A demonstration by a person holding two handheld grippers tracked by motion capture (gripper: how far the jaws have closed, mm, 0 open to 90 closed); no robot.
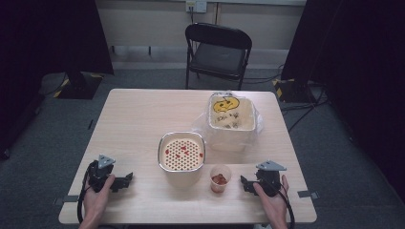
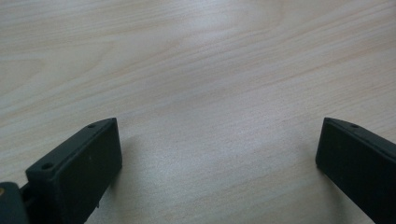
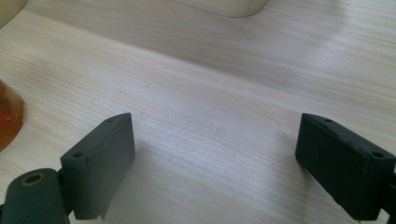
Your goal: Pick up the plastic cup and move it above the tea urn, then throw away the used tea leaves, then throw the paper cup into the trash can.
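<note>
Both grippers — left gripper, right gripper — rest gaping on table.

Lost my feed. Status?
Both grippers, left and right, open, empty, on table. Cup beside right gripper. Strainer bowl centre; bin behind. Nothing blocking.

Each hand carries one black tool. The left tool and the right tool each bear a grey three-cornered plate on top and trail a black cable toward the near edge. The jaws are flat, rectangular black blocks with small round screw holes along the upper face. A round socket with a brass-coloured centre sits at the jaw base.
</note>
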